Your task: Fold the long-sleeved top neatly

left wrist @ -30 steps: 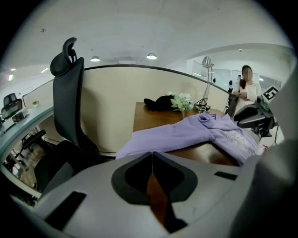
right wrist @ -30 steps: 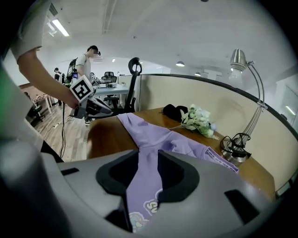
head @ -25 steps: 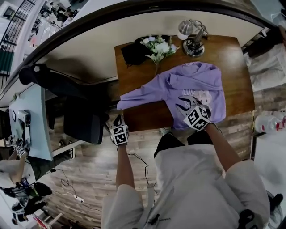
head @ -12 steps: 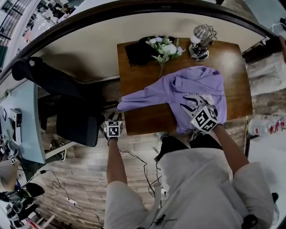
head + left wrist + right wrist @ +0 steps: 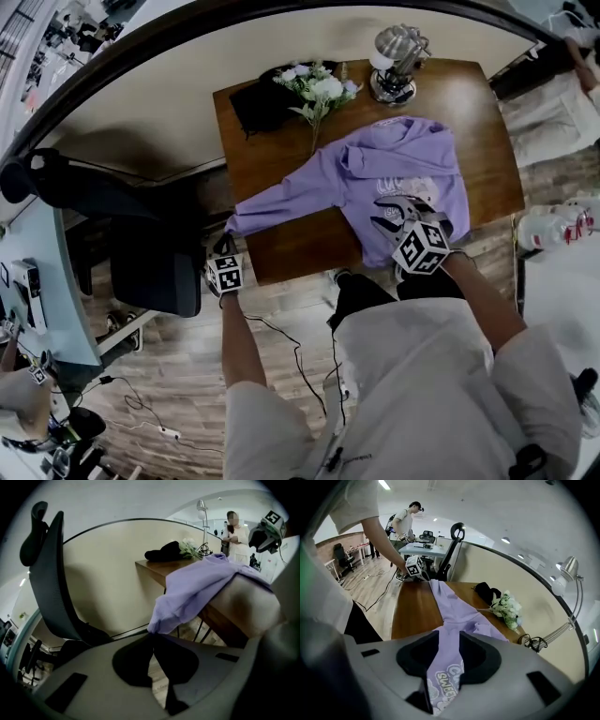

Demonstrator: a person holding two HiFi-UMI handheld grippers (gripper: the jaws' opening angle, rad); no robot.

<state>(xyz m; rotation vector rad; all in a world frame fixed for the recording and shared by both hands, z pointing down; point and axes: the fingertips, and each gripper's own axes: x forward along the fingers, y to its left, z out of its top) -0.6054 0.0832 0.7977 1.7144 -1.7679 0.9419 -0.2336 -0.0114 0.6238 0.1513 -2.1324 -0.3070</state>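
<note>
A purple long-sleeved top [image 5: 403, 164] with a print on the front lies on the wooden table [image 5: 281, 122]. One sleeve [image 5: 281, 202] stretches to the table's left front corner. My left gripper [image 5: 226, 247] is just off that corner. In the left gripper view its jaws [image 5: 152, 637] are shut on the sleeve's cuff [image 5: 161, 620], which hangs over the table's edge. My right gripper [image 5: 398, 217] is over the top's lower front. There its jaws [image 5: 443, 667] stand apart, with the printed cloth [image 5: 450, 616] lying flat between them.
At the table's back stand a bunch of white flowers [image 5: 314, 89], a black cloth item [image 5: 258, 103] and a chrome desk lamp [image 5: 394, 61]. A black office chair [image 5: 155, 272] is close on the left. Cables trail on the wood floor [image 5: 281, 337]. Other people stand far off.
My left gripper has moved in to the cuff at the table's corner and now has hold of it. The right gripper has stayed on the top's front.
</note>
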